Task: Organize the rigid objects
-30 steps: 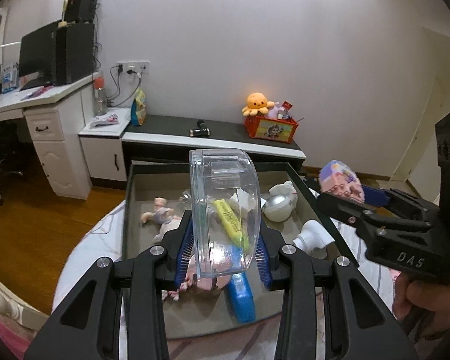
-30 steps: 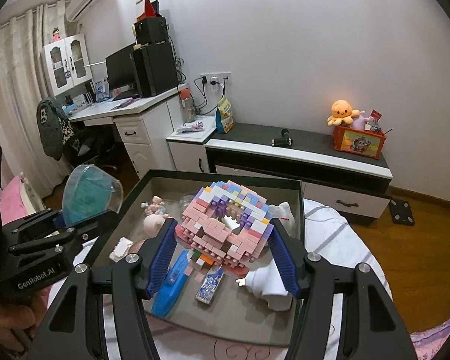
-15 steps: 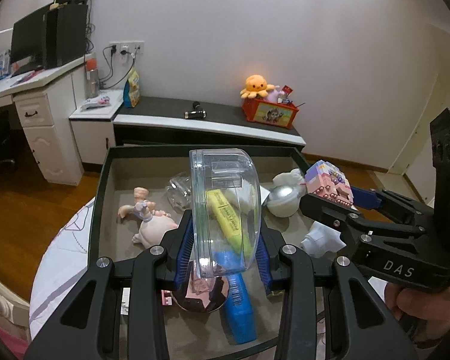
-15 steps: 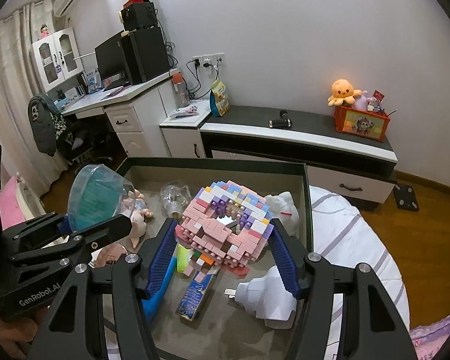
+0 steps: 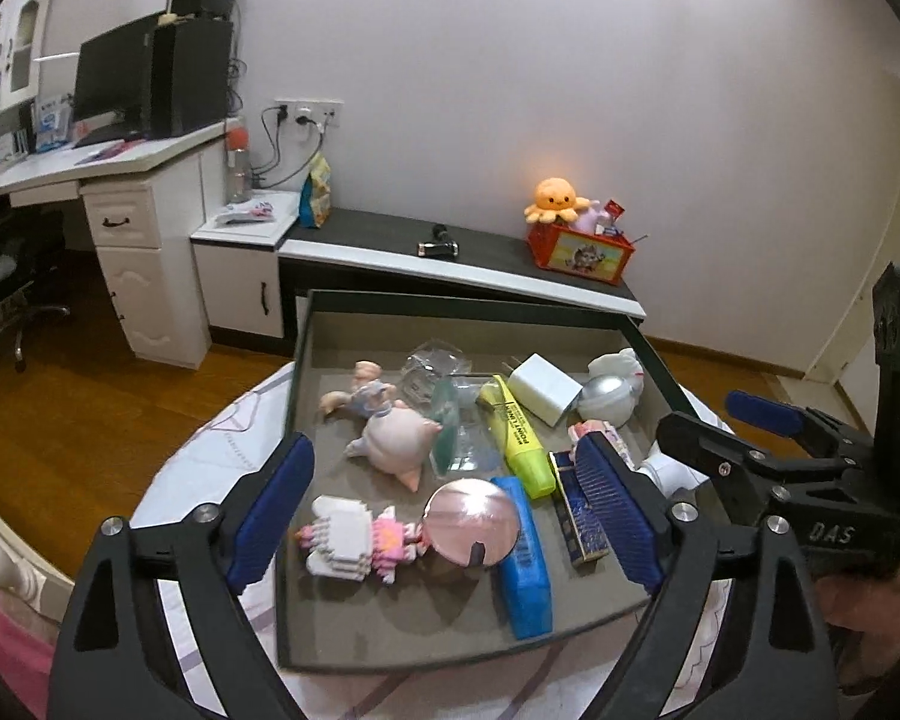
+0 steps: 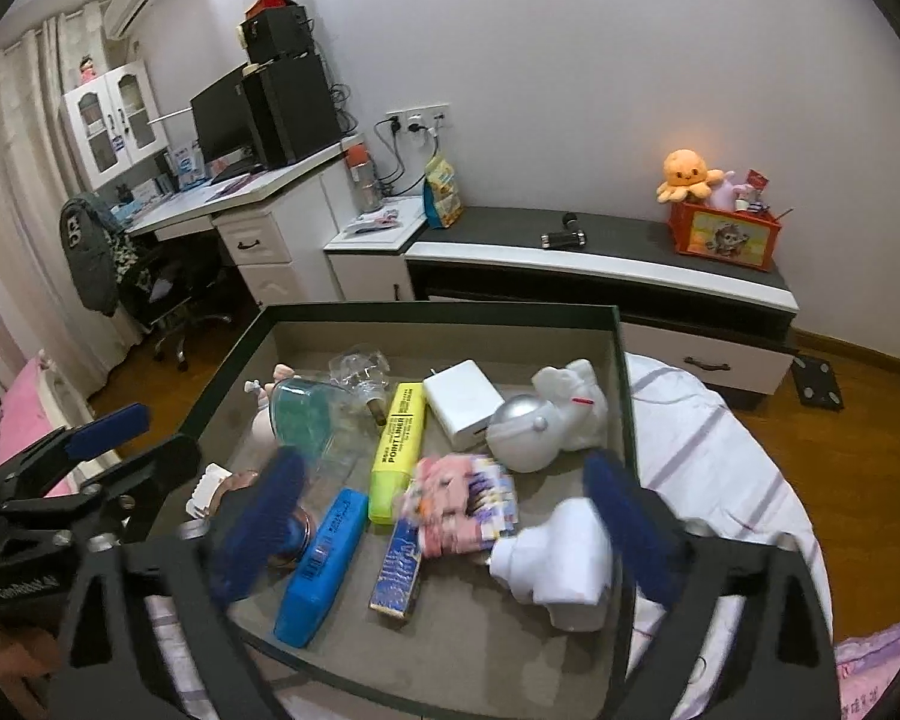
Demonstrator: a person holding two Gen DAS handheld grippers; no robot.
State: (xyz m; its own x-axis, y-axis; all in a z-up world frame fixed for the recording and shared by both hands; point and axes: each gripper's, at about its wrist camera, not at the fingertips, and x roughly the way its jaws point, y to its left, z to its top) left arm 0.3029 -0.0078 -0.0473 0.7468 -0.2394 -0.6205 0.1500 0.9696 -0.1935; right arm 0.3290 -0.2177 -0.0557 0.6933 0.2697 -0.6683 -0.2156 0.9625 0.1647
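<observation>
A dark-rimmed tray point(image 5: 450, 306) on a round table holds several toys. My left gripper point(image 5: 444, 516) is open and empty above the tray's near left. The clear plastic container point(image 5: 459, 426) lies in the tray beside the yellow highlighter point(image 5: 513, 429); it also shows in the right wrist view point(image 6: 306, 420). My right gripper point(image 6: 444, 531) is open and empty. The pink block model point(image 6: 459, 501) lies blurred in the tray just below it, next to a white figure point(image 6: 558, 564).
The tray point(image 6: 438, 312) also holds a blue case point(image 6: 321, 564), a white charger point(image 6: 462, 402), a silver-headed astronaut toy point(image 6: 540, 420) and a pink pig toy point(image 5: 396, 438). A low dark cabinet point(image 5: 450, 264) and a white desk point(image 5: 120, 192) stand beyond.
Both grippers opened. The left let go of the clear container and the right let go of the pink block model; both now lie in the tray.
</observation>
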